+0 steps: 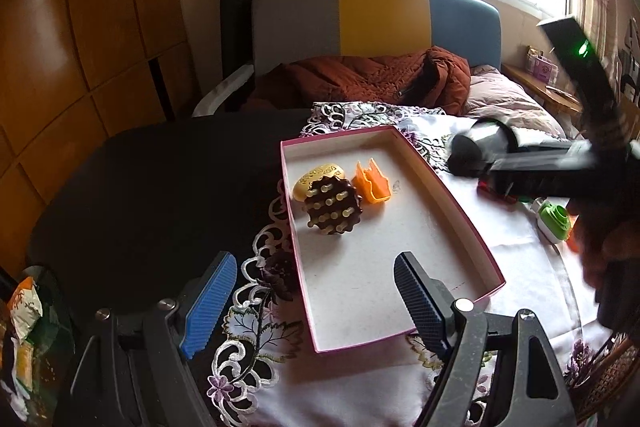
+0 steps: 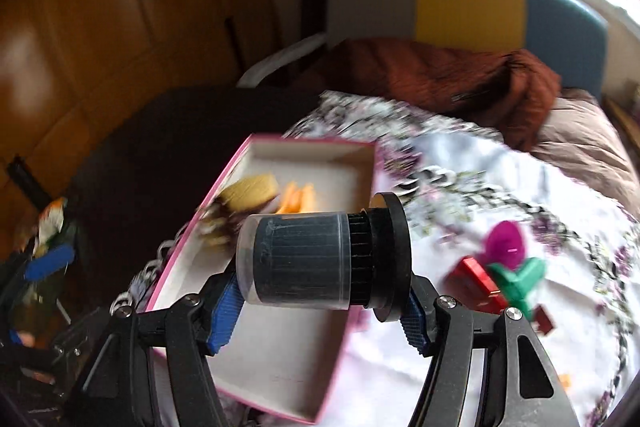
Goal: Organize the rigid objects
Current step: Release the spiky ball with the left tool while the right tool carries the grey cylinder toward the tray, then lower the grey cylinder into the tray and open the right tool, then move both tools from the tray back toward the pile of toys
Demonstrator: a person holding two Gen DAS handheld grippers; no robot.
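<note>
hovering wide open, empty, over near end of pink box point(image 1: 476, 239): left gripper point(image 1: 316, 303). inside box, far end: brown studded disc point(image 1: 333, 205), orange clip point(image 1: 372, 183). clamped lengthwise in right gripper point(image 2: 320, 301): black cylinder point(image 2: 316, 259), above box's right edge.

You are seeing the right wrist view smearing: the pink box point(image 2: 256, 347) contents are blurring together, and the red clip point(image 2: 478, 283) is losing detail. Your right gripper point(image 1: 532, 171) is blurring at the left view's right edge.
</note>
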